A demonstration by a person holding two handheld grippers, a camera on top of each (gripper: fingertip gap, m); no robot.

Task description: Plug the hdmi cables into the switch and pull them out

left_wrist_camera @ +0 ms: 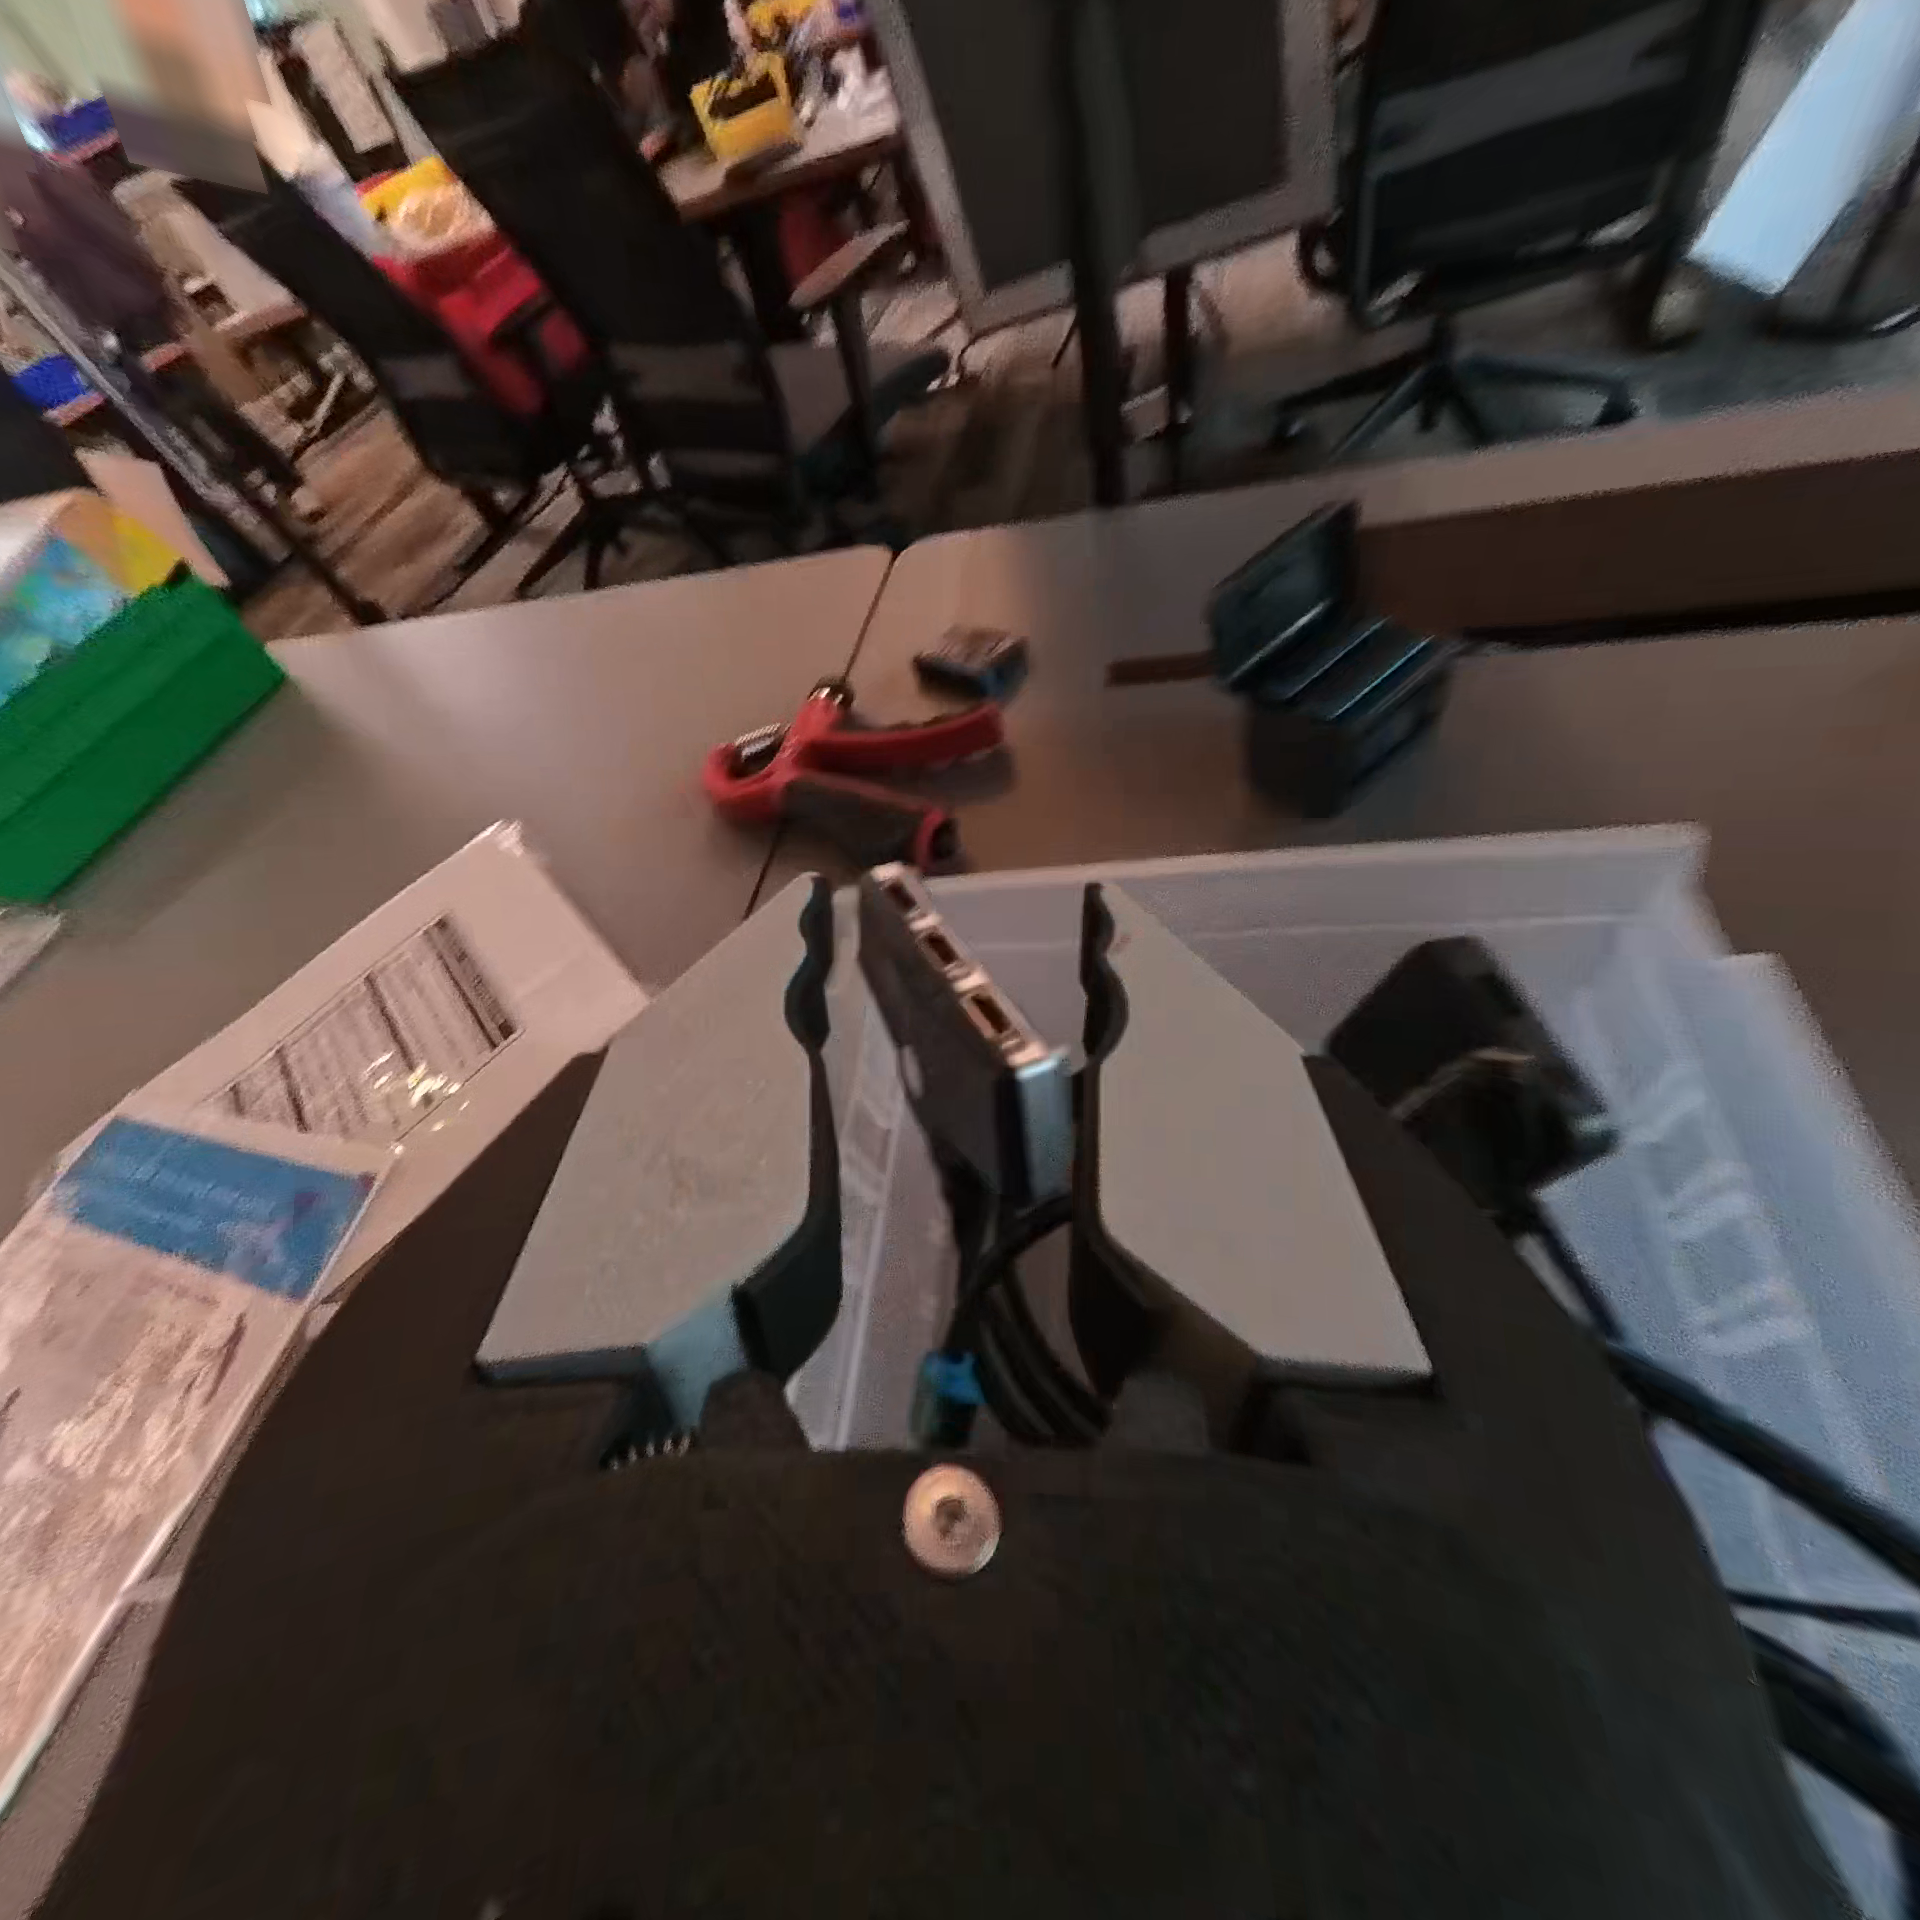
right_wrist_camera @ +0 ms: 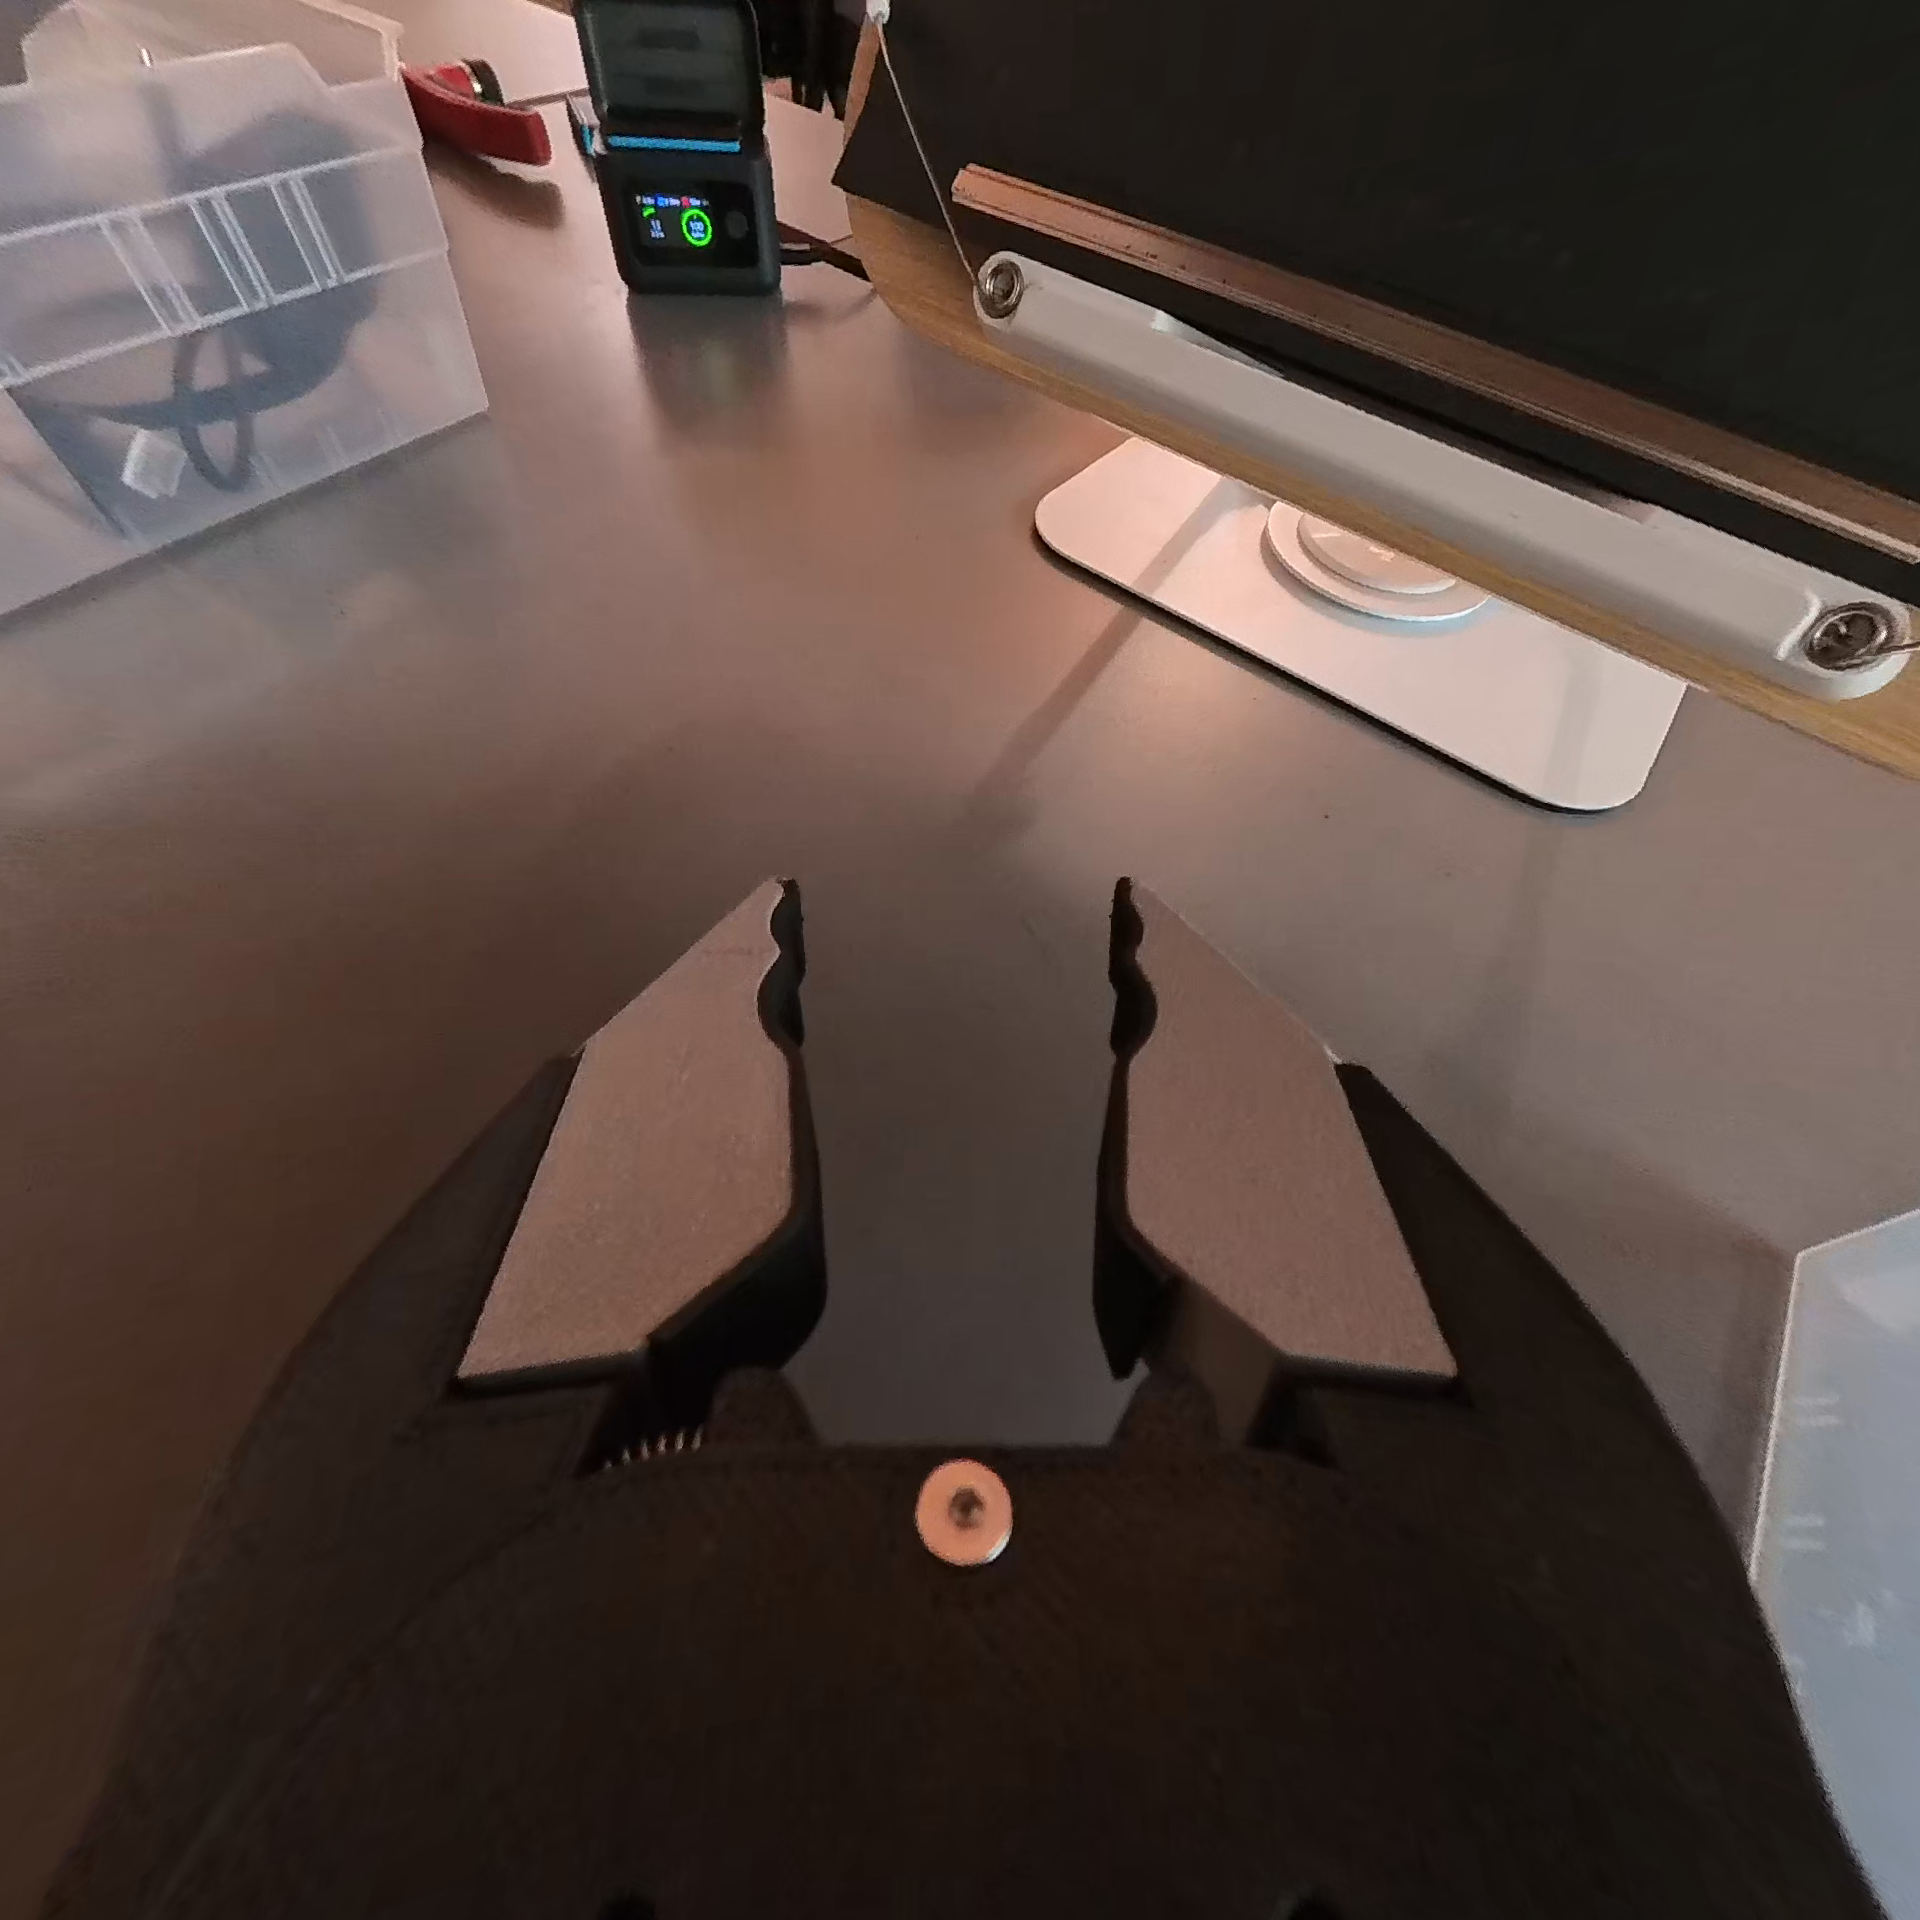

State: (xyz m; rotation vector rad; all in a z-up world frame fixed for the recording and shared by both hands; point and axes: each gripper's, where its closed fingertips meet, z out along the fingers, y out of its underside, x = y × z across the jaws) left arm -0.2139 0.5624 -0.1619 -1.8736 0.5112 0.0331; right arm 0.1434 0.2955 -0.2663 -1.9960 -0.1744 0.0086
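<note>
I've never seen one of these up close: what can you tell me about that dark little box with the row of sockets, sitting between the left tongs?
The switch is a slim, dark, flat box standing on edge, with a pale metallic end face nearest the camera. Three small rectangular sockets run along its upward narrow side, all empty. It sits tilted between the open left tongs, its near corner against the right finger, a gap showing at the left finger. Dark cables bunch just below it, over a translucent bin. The picture is blurred.
</note>
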